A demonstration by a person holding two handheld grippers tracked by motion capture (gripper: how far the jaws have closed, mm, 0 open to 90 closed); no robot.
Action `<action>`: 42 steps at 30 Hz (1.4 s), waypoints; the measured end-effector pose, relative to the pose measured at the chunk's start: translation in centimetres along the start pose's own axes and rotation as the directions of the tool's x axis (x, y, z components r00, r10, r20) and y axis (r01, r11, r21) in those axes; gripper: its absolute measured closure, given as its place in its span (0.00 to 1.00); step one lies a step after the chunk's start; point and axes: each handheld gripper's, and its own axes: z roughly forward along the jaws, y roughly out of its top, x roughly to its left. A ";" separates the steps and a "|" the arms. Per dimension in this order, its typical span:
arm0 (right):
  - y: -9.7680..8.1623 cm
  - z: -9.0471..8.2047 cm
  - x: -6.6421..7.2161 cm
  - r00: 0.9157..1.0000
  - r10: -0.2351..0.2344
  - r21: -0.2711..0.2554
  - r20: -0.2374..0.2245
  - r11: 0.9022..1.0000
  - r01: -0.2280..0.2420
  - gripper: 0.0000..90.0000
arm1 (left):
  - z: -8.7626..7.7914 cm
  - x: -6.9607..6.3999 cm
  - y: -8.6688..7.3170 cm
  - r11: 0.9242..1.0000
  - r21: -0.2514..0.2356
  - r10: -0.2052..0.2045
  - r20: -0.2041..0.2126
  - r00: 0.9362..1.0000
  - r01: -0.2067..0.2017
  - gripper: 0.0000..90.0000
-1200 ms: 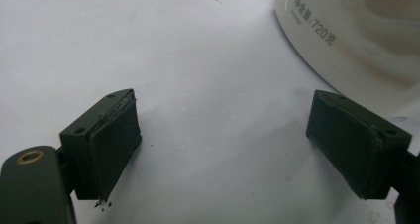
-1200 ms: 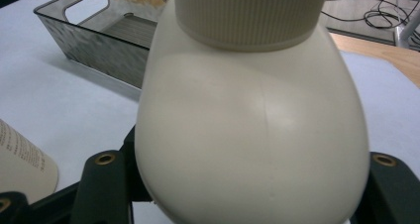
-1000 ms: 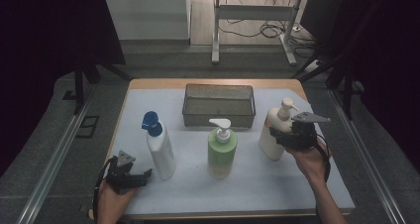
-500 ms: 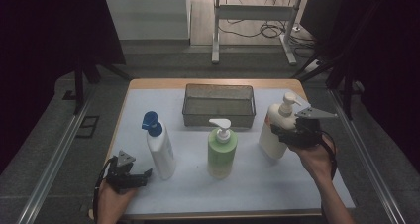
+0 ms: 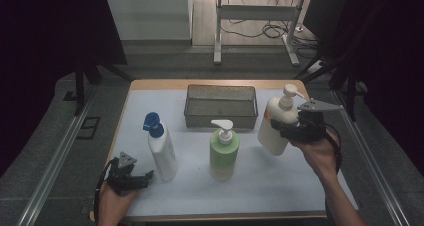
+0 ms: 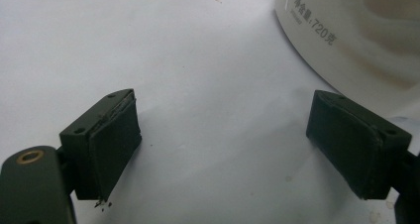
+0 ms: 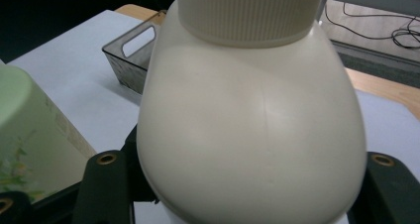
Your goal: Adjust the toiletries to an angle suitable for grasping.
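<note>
A cream pump bottle (image 5: 271,117) hangs slightly tilted above the right side of the white mat, with my right gripper (image 5: 281,132) shut on its lower body. In the right gripper view the bottle (image 7: 252,120) bulges between the two jaws of that gripper (image 7: 247,189). My left gripper (image 5: 142,178) rests at the front left with its jaws wide open and nothing between them (image 6: 237,144). Just right of it stands a white bottle with a blue cap (image 5: 162,151), whose base (image 6: 356,30) is near the right jaw.
A green pump bottle (image 5: 223,153) stands in the middle of the mat, seen close at the left (image 7: 29,125). A dark mesh basket (image 5: 220,117) sits at the back centre, its handle end (image 7: 131,60) behind the cream bottle. Rails run along both table sides.
The right hand has lifted the cream bottle off the mat and a little toward the back. The left hand and the other two bottles have stayed put.
</note>
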 end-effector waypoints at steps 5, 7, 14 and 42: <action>1.1 0.0 0.4 1.000 -0.005 -0.006 -0.012 1.000 0.005 0.41 | 0.0 0.0 0.0 1.000 0.000 0.000 0.000 1.000 0.000 0.14; 1.5 0.1 0.5 1.000 -0.005 -0.007 -0.016 1.000 0.005 0.41 | 0.0 0.0 0.0 1.000 0.000 0.000 0.000 1.000 0.000 0.14; 2.8 1.0 1.0 1.000 -0.017 -0.018 -0.014 1.000 0.016 0.41 | 0.0 0.0 0.0 1.000 0.000 0.000 0.000 1.000 0.000 0.14; 6.9 5.5 2.5 0.999 -0.036 -0.060 0.006 0.998 0.037 0.41 | 0.0 0.0 0.0 1.000 0.000 0.000 0.000 1.000 0.000 0.14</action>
